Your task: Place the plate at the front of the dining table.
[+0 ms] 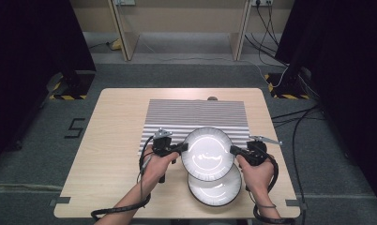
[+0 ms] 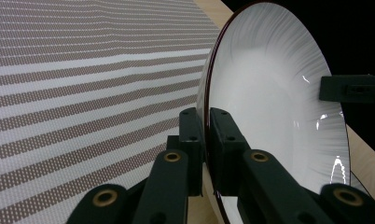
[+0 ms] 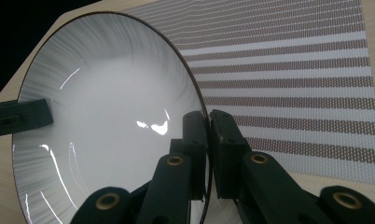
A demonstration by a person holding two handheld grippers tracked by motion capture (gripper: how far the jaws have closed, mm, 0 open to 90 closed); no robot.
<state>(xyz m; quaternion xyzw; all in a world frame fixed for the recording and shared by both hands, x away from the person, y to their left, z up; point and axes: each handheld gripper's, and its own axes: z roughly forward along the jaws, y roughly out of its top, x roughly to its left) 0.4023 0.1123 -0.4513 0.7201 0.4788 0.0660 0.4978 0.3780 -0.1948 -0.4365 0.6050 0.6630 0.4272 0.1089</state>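
On the wooden table (image 1: 111,140) lies a striped mat (image 1: 196,115), and over its near edge a white plate (image 1: 207,153) is held up, overlapping a second plate (image 1: 214,190) that rests on the table nearer the person. The left gripper (image 1: 181,147) is clamped on the upper plate's left rim and the right gripper (image 1: 234,150) on its right rim; each gripper view shows the jaws pinched tight across the thin dark edge. To do this well, I judge both hands should move together at equal height, keeping the plate level and the pinch firm, then lower it flat onto the mat without knocking the plate beneath. Being round, the plate has no long axis; its hollow faces up, and the line between the two grips runs left to right across the table.
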